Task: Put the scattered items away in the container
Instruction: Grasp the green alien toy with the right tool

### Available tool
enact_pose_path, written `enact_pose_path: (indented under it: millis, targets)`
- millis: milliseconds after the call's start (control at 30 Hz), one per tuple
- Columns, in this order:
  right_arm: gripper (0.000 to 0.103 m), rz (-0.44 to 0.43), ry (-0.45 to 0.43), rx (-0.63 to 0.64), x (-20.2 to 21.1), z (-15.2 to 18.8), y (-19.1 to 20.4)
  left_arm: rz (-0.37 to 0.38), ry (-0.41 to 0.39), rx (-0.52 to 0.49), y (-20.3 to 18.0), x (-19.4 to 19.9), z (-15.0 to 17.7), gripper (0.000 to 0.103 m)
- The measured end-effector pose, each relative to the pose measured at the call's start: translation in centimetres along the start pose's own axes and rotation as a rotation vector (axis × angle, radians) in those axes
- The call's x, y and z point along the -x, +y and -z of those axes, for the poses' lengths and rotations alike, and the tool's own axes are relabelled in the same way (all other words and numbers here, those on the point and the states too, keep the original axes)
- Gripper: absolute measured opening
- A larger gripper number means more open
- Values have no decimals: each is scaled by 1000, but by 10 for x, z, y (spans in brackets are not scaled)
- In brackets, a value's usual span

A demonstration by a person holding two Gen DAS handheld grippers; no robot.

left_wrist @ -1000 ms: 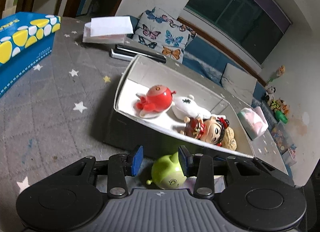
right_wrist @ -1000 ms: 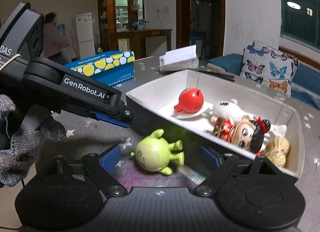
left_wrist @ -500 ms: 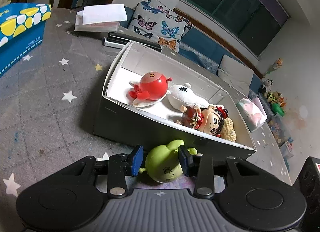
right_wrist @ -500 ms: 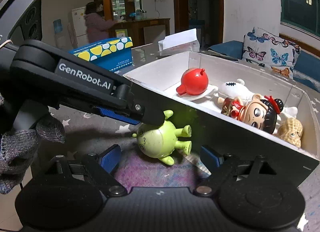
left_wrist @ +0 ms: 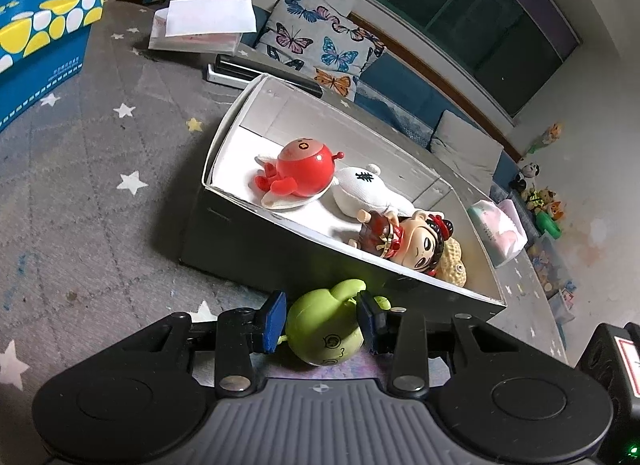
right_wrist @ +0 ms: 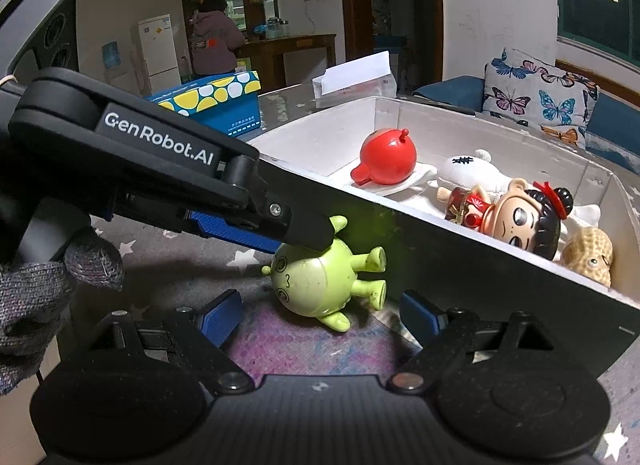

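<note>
We see the green alien toy [left_wrist: 325, 329] lying on the bench [left_wrist: 100, 233] at lower centre, just outside the near wall of the box [left_wrist: 280, 257]. Our left gripper [left_wrist: 320, 319] has its jaws around the toy's head; whether the pads press it we cannot tell. Our right gripper [right_wrist: 320, 315] stands with jaws wide apart, empty, just short of the toy.

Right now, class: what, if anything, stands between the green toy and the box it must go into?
The box's near wall stands between them. The green toy lies on the mat against its foot, between the left tongs, so it must go up over the rim. Nothing else blocks it.
</note>
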State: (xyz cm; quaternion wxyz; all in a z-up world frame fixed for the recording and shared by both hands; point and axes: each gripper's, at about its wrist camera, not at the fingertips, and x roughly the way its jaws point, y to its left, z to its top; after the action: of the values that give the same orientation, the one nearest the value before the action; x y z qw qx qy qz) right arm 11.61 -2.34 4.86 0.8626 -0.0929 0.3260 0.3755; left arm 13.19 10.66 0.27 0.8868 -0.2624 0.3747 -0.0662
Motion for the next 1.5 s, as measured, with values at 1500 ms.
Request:
enact_pose_path:
  millis: [1500]
  targets:
    - [65, 2, -15, -56, -7, 2, -5, 53, 46, 70, 10, -3, -4, 42]
